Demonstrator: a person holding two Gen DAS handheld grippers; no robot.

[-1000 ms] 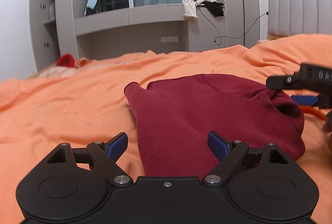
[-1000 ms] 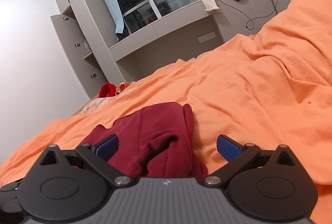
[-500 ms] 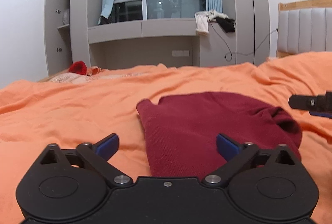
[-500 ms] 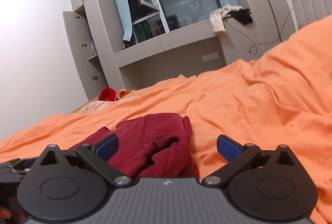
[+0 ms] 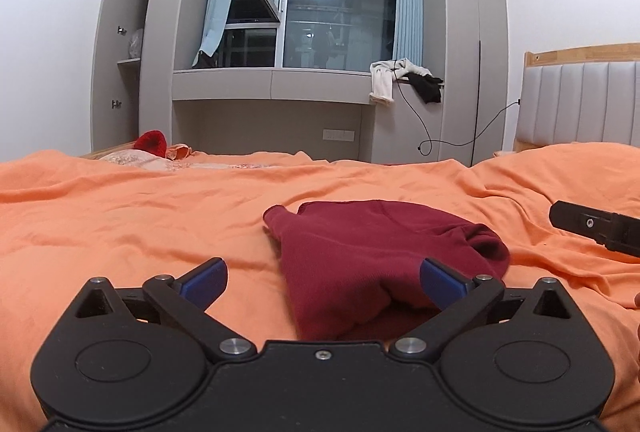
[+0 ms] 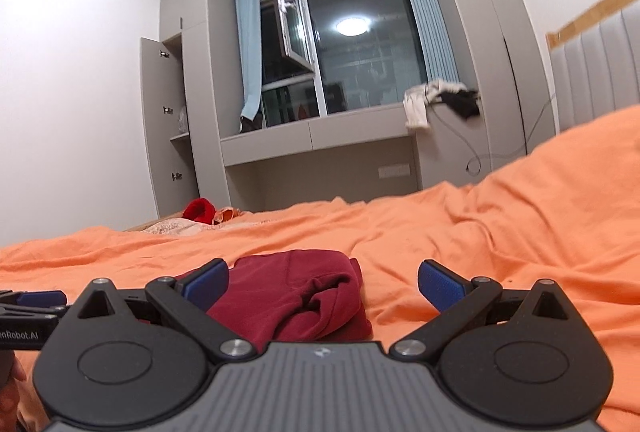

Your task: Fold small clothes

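A dark red knitted garment [image 5: 360, 256] lies folded in a loose heap on the orange bedsheet [image 5: 120, 232]. It also shows in the right wrist view [image 6: 296, 292], bunched at its right side. My left gripper [image 5: 322, 278] is open and empty, held just short of the garment's near edge. My right gripper [image 6: 322, 278] is open and empty, with the garment's right end in front of it. Part of the right gripper shows at the right edge of the left wrist view [image 5: 596, 226].
A grey window desk unit [image 5: 272, 84] and wardrobes stand beyond the bed. Pale and black clothes [image 5: 404, 80] hang off the sill. A bright red cloth [image 5: 151, 142] lies at the bed's far left edge. A padded headboard [image 5: 580, 104] stands at right.
Both grippers have pulled back from the garment and tilted up, so more of the room shows. The garment lies still and both grippers stay open.
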